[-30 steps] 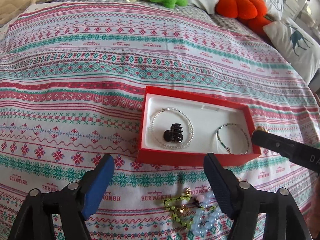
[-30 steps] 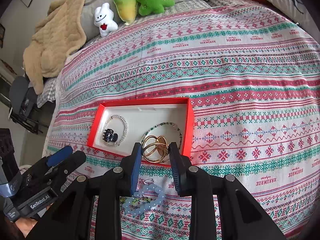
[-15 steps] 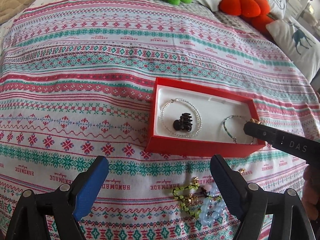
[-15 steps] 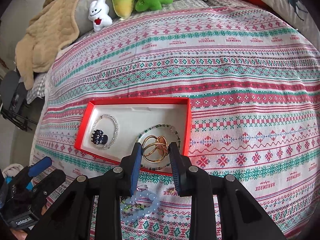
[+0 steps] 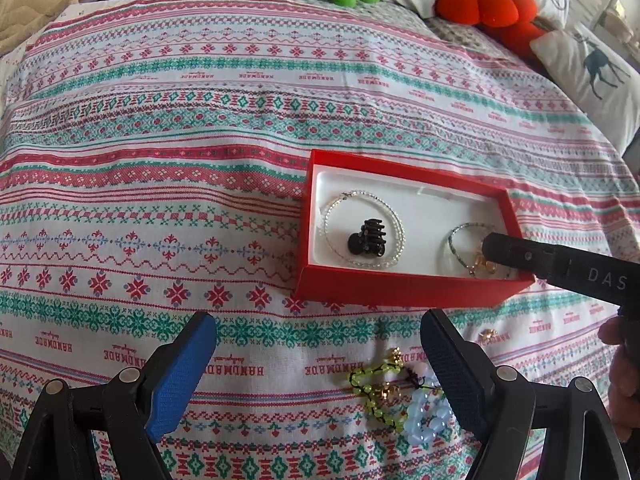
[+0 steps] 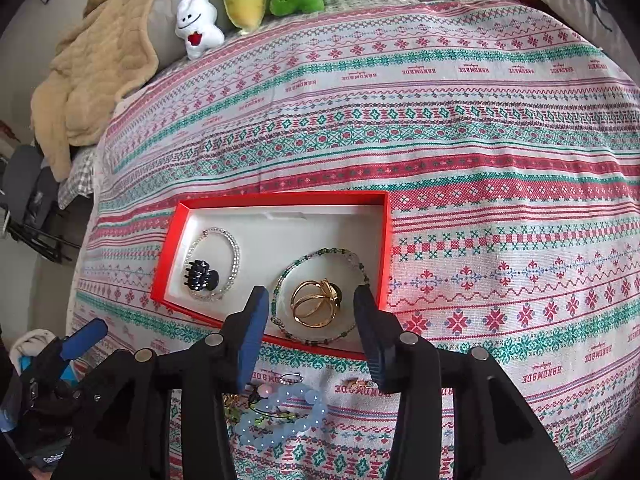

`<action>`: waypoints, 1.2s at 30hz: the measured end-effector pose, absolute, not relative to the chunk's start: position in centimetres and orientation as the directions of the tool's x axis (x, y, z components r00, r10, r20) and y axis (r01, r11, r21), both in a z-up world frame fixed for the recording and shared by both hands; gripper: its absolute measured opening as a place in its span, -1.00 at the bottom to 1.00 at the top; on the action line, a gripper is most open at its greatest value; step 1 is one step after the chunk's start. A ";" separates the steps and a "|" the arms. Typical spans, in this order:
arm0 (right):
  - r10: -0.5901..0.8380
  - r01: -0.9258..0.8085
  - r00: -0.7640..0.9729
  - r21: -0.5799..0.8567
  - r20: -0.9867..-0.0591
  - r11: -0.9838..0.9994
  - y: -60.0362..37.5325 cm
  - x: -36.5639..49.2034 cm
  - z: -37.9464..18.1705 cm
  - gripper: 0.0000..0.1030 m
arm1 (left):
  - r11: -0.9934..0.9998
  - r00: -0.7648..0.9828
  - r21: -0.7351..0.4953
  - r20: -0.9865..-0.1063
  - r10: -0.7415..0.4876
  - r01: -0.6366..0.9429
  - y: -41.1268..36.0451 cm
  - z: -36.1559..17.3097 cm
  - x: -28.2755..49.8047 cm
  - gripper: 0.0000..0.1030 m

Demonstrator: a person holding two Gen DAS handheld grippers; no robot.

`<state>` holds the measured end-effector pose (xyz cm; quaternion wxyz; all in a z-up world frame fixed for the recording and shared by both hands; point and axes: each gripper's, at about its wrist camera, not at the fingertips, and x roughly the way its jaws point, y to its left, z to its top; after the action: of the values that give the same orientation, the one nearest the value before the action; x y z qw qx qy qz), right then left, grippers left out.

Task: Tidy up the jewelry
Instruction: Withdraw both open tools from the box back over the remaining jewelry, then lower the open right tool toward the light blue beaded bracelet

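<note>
Now looped gold clip (image 6: 316, 303) inside beaded bracelet (image 6: 320, 294).

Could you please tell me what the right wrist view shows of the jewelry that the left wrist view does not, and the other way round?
Only the right wrist view shows the gold ring piece whole, lying free inside the green bead bracelet between the opening fingers of the right gripper, and a small silver ring on the bedspread.

Only the left wrist view shows the yellow-green bead strand plainly.

Both show the red box, the clear bead bracelet around the black hair claw, and the pale blue bracelet outside the box.
</note>
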<state>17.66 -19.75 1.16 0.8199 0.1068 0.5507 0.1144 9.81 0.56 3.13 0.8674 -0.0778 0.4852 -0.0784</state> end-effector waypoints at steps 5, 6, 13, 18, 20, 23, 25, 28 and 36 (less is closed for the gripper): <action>0.310 -0.102 0.387 0.294 -0.868 0.950 -19.7 16.3 2.5 0.04 | 0.981 0.519 -0.183 -0.833 -0.191 0.067 0.3 3.0 8.9 0.69; 0.308 -0.111 0.393 0.289 -0.866 0.951 -19.7 16.0 2.8 0.06 | 0.982 0.521 -0.175 -0.833 -0.186 0.071 0.1 3.0 8.7 0.69; 0.296 -0.158 0.391 0.253 -0.871 0.954 -19.8 13.5 3.2 0.07 | 0.981 0.512 -0.165 -0.837 -0.193 0.100 -0.1 2.5 7.1 0.69; 0.279 -0.189 0.374 0.222 -0.885 0.957 -19.6 11.8 2.8 0.08 | 0.981 0.503 -0.168 -0.842 -0.194 0.099 0.4 1.7 6.3 0.69; 0.278 -0.198 0.368 0.218 -0.887 0.956 -19.5 11.2 2.6 0.08 | 0.982 0.493 -0.162 -0.849 -0.189 0.097 0.6 1.2 6.0 0.69; 0.270 -0.195 0.360 0.211 -0.893 0.958 -19.5 10.2 2.1 0.08 | 0.984 0.479 -0.150 -0.859 -0.180 0.100 0.7 0.4 5.5 0.69; 0.259 -0.176 0.346 0.208 -0.902 0.962 -19.6 9.8 1.5 0.08 | 0.984 0.472 -0.142 -0.864 -0.175 0.105 0.7 -0.1 5.2 0.69; 0.258 -0.179 0.322 0.209 -0.911 0.961 -19.3 9.0 0.6 0.08 | 0.984 0.460 -0.135 -0.871 -0.174 0.117 0.5 -0.6 4.9 0.69; 0.230 -0.223 0.339 0.160 -0.912 0.962 -18.1 6.6 -0.4 0.08 | 0.985 0.468 -0.109 -0.869 -0.160 0.134 0.2 -1.3 3.9 0.69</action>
<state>6.64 -18.14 -0.36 0.8181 0.0035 0.5581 0.1384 3.85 0.21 -1.33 0.8568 -0.0126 0.5083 -0.0859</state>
